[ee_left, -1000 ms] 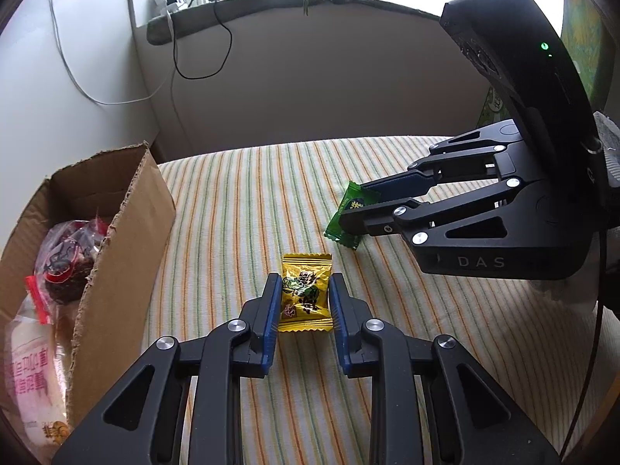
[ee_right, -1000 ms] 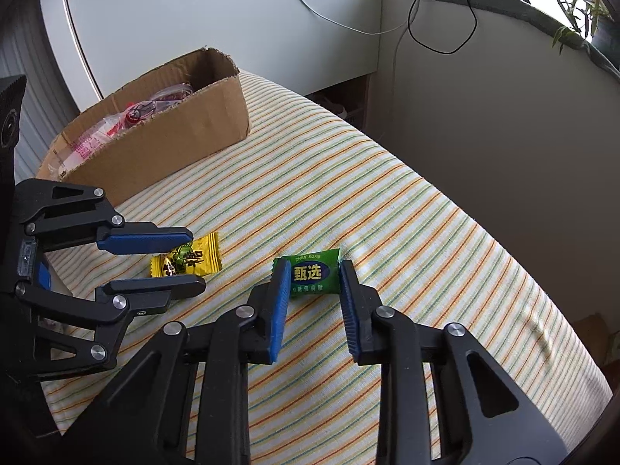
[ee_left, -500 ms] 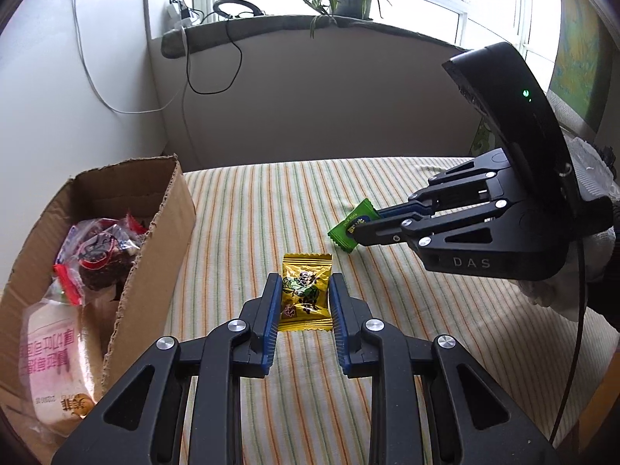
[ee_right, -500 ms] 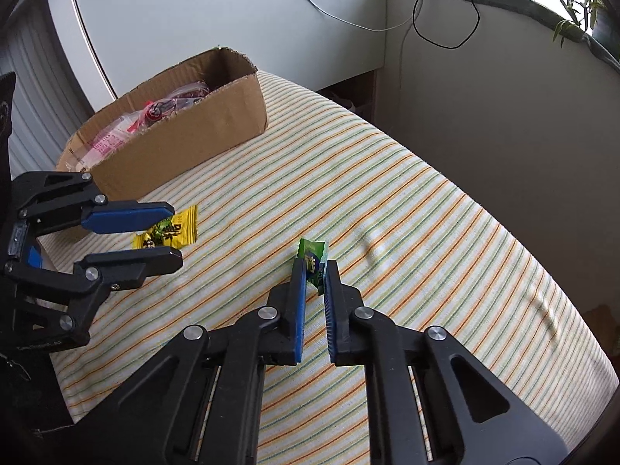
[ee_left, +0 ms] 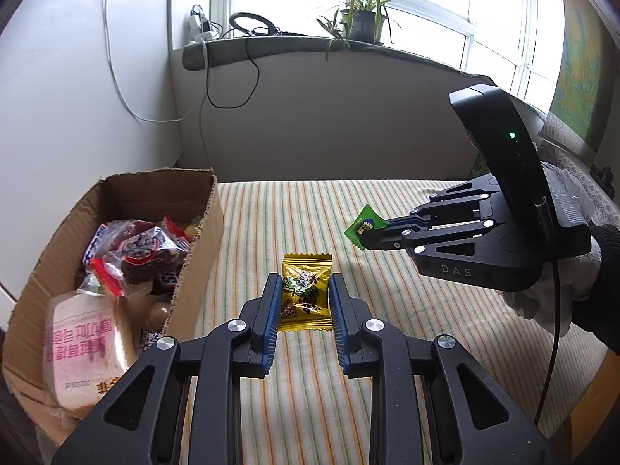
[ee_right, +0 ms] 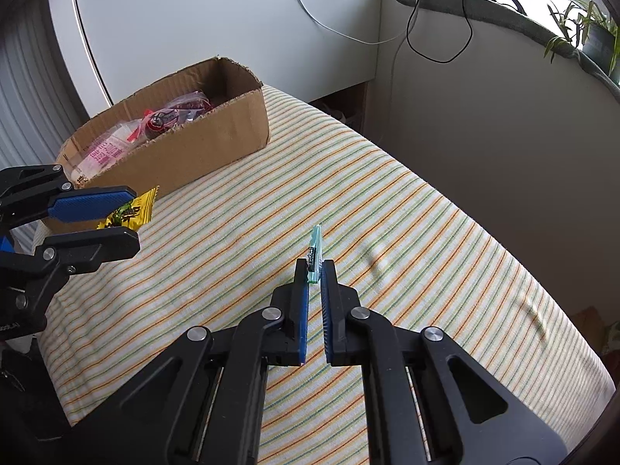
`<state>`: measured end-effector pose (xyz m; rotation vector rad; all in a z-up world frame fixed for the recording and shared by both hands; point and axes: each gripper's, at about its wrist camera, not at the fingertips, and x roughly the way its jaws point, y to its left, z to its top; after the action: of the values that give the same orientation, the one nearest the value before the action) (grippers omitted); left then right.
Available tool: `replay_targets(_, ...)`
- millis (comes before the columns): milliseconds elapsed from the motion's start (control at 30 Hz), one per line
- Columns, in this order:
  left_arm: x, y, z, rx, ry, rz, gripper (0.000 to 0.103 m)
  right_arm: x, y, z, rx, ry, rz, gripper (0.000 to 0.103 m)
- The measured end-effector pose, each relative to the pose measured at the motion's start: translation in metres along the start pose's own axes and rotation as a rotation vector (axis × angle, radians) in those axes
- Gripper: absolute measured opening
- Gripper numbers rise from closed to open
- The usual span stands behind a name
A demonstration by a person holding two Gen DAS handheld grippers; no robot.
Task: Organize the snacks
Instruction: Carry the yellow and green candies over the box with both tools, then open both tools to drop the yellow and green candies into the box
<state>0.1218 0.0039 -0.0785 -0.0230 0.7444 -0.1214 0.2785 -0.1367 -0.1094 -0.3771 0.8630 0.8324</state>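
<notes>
Two sachets up, we had both!
Left gripper (ee_left: 303, 302) pinched the yellow candy sachet (ee_left: 306, 290), right gripper (ee_right: 314, 271) the green sachet (ee_right: 314, 250): light, crinkly, slippery; mid-body holds looked safest.

"DAS" in pale letters on the right gripper's (ee_left: 358, 234) body, seen in the left wrist view. Pink characters and a small number line on the white packet (ee_left: 83, 343) in the box (ee_left: 201, 255), upside down, not legible. Print on the green packet (ee_left: 364, 226) and yellow packet (ee_left: 306, 296) too small to read.
</notes>
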Motion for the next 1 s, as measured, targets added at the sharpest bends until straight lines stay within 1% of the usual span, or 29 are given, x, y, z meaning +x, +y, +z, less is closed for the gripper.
replay_targets(233, -0.025, 0.021, 0.0, -0.037, -0.043, 0.016, 0.023, -0.026, 0.021, 0.018, -0.018, -0.057, 0.01, 0.006)
replay_targets(500, -0.046, 0.047, -0.001, -0.073, -0.082, 0.054, 0.023, -0.032, 0.054, 0.045, -0.05, -0.092, 0.037, 0.006)
replay_targets(767, -0.061, 0.079, -0.005, -0.114, -0.101, 0.095, 0.023, -0.023, 0.091, 0.075, -0.089, -0.114, 0.078, 0.006)
replay_targets(1000, -0.065, 0.106, -0.011, -0.151, -0.104, 0.133, 0.023, -0.004, 0.123, 0.095, -0.123, -0.106, 0.125, 0.006)
